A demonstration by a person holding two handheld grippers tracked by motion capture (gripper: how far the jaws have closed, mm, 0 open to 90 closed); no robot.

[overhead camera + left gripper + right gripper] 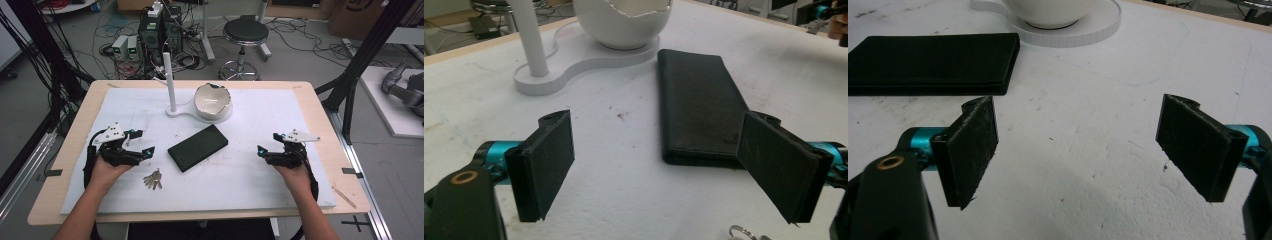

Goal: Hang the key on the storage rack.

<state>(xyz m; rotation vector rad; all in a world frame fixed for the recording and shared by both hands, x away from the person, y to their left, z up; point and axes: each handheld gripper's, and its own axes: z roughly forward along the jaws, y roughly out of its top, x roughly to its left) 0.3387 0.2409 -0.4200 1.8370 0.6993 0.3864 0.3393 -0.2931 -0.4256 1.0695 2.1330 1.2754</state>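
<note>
We find left gripper [141, 142] and right gripper [266, 143] nearest, jaws of both wide apart, nothing between. Keys [153, 179] lie just beside left gripper. Black wallet [198, 147] flat at mid-table, between grippers, untouched. Beyond it, white bowl [212, 100] on white stand [173, 111].

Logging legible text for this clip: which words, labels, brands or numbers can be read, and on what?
None can be read.
black wallet: no visible lettering.
white bowl: no visible print.
keys: too small to tell.
cardboard box: dark marking, cut off and blurred.
</note>
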